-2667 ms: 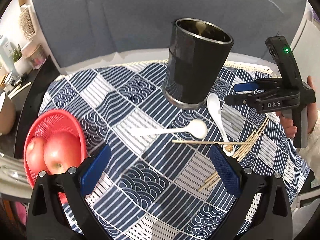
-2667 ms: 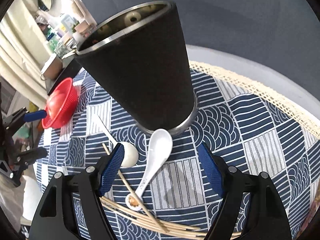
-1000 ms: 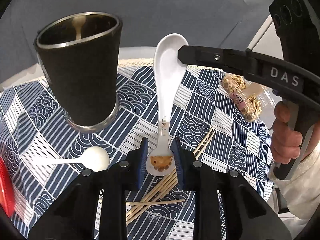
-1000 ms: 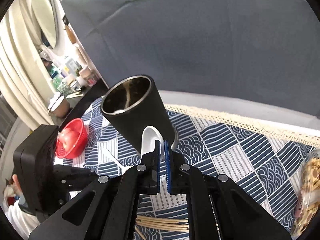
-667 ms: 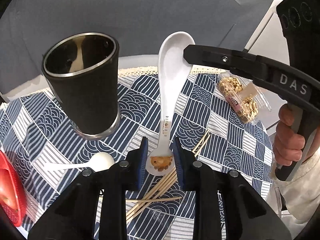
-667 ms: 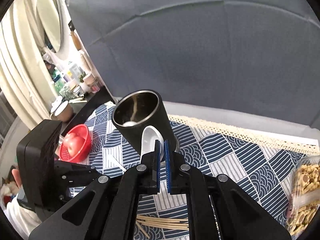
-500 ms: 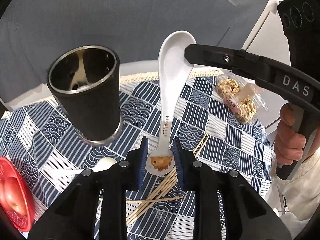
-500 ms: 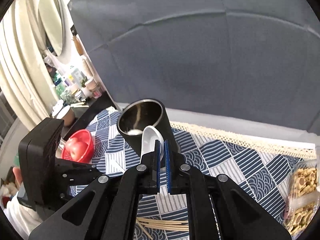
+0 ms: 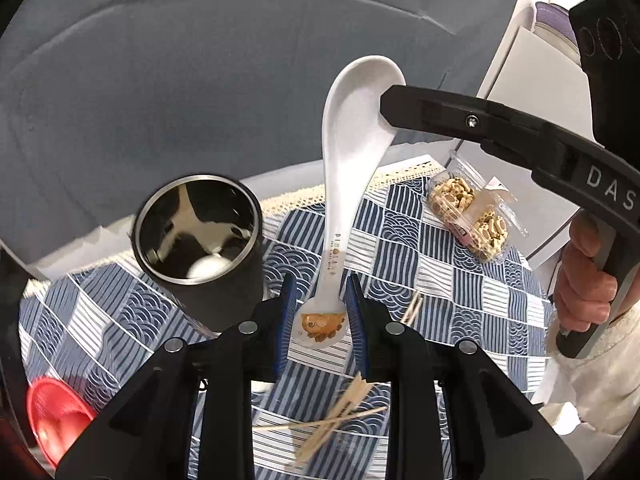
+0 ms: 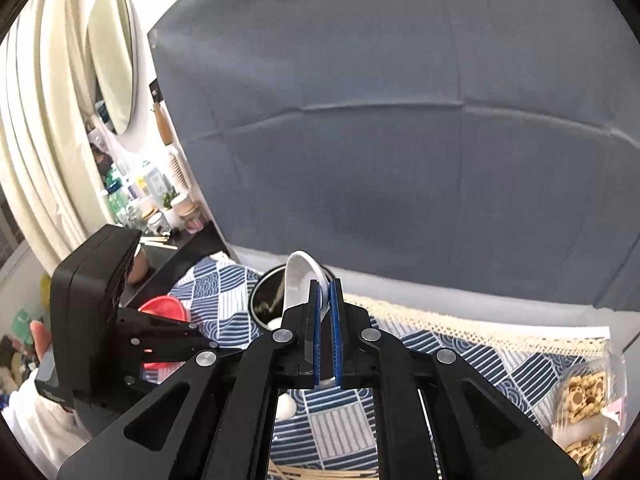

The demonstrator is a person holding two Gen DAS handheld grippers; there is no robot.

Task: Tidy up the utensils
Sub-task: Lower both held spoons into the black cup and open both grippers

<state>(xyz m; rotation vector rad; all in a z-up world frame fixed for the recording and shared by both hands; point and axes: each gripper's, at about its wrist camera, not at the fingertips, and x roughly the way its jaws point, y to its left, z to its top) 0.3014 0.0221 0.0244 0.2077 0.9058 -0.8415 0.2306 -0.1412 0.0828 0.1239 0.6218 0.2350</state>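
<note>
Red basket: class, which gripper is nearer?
Left. The left gripper, on the white spoon handle, is nearer the red basket; the right gripper, on its bowl, is past the black cup.

Grey fabric backdrop (image 10: 400, 140) fills the rear, creased. Left side: cream curtains (image 10: 36, 128), oval mirror (image 10: 112, 60), cluttered shelf w/ bottles (image 10: 148, 200). Table under blue-white patterned cloth (image 9: 420, 248), lace edge. White cabinet (image 9: 532, 92) at right.
</note>
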